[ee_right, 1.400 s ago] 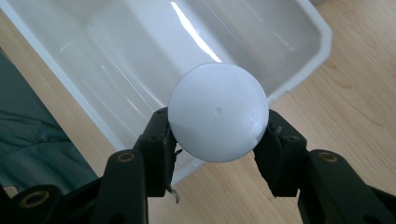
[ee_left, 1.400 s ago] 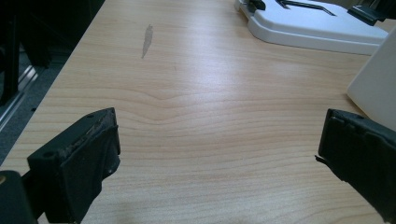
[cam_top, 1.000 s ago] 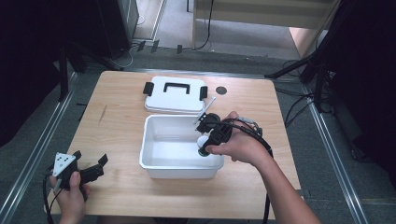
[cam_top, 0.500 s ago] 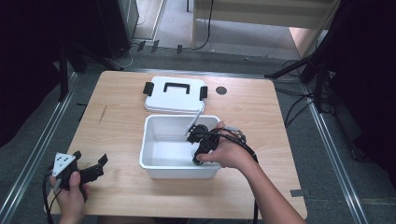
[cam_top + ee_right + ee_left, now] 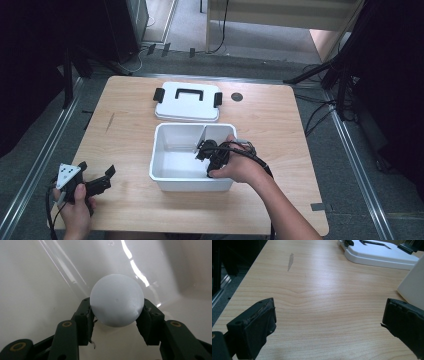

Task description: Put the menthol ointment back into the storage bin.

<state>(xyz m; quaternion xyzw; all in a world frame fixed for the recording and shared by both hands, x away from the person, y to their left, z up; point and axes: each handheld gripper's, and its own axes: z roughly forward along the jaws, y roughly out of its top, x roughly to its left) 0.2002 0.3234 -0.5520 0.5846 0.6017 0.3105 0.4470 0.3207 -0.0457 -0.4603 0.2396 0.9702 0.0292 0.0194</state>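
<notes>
A white plastic box point(image 5: 165, 176) stands open in the middle of the table. My right gripper point(image 5: 204, 151) reaches down inside it and is shut on a white ball point(image 5: 117, 300), which sits between the two jaws close to the box's glossy inner wall point(image 5: 37, 277). My left gripper point(image 5: 100, 181) rests open near the table's front left corner, jaws wide apart with bare wood between them point(image 5: 329, 322). The box's corner point(image 5: 413, 285) stands just beyond its right jaw.
The box's white lid point(image 5: 187, 102) with a black handle and black side clips lies flat behind the box; the lid point(image 5: 382, 253) lies at the top of the left gripper view. A small dark round spot point(image 5: 237, 97) marks the table right of the lid. A pale scuff point(image 5: 290, 261) marks the wood.
My right gripper has moved from the box's back right rim down and leftward into the box, still holding the ball. The left gripper has stayed put.
</notes>
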